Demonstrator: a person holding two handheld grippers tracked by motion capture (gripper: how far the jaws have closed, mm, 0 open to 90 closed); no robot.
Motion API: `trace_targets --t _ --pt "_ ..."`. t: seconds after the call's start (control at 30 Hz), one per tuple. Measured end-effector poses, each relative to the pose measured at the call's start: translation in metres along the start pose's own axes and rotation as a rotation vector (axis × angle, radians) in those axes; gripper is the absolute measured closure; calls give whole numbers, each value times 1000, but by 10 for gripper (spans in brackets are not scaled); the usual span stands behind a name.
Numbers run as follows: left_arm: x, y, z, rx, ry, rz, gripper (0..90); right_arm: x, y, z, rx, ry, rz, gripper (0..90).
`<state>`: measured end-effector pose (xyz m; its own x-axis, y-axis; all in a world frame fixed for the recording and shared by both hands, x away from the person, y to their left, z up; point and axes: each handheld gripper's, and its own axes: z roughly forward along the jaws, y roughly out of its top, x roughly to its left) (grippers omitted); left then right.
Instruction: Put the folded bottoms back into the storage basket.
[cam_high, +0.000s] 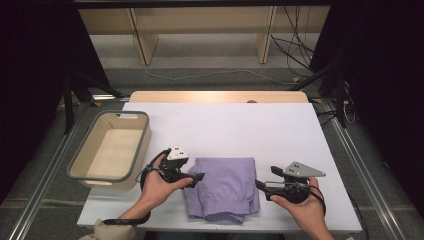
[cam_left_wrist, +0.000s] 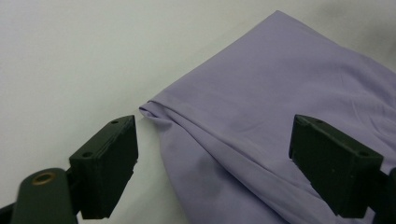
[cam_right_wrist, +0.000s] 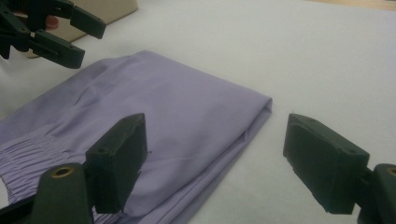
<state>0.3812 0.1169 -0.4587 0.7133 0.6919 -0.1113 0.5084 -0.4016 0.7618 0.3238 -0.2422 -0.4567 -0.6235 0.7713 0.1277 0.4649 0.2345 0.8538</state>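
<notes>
A folded lilac garment (cam_high: 222, 186) with an elastic waistband lies on the white table (cam_high: 225, 125) near its front edge. My left gripper (cam_high: 200, 177) is at the garment's left edge, open. In the left gripper view the cloth's folded corner (cam_left_wrist: 154, 109) lies between the wide jaws of that gripper (cam_left_wrist: 215, 135), untouched by the pads. My right gripper (cam_high: 259, 185) is at the garment's right edge, open too. The right gripper view has this gripper (cam_right_wrist: 217, 135) straddling the garment's (cam_right_wrist: 163, 93) folded side without pressing it; the left gripper (cam_right_wrist: 70, 35) is beyond.
A beige basket with a grey rim (cam_high: 145, 140) stands at the table's left, its wall (cam_right_wrist: 109, 11) behind the left gripper. White table surface stretches behind the garment to a wooden strip (cam_high: 215, 96) at the far edge. Cables lie on the floor beyond.
</notes>
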Motion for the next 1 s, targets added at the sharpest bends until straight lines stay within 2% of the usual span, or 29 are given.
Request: trace_targets --t 0.6,0.73,0.8,1.0 --pt "1 -3 9 35 -6 -23 158 1 0 0 -3 -10 -7 229" --pt "0 -7 18 67 5 -44 158 2 0 1 0 -13 -10 230" --pt "0 -8 20 64 18 -57 165 3 0 1 2 -14 -10 230" --pt "-2 -11 26 108 12 -53 163 3 0 1 2 -11 -11 232"
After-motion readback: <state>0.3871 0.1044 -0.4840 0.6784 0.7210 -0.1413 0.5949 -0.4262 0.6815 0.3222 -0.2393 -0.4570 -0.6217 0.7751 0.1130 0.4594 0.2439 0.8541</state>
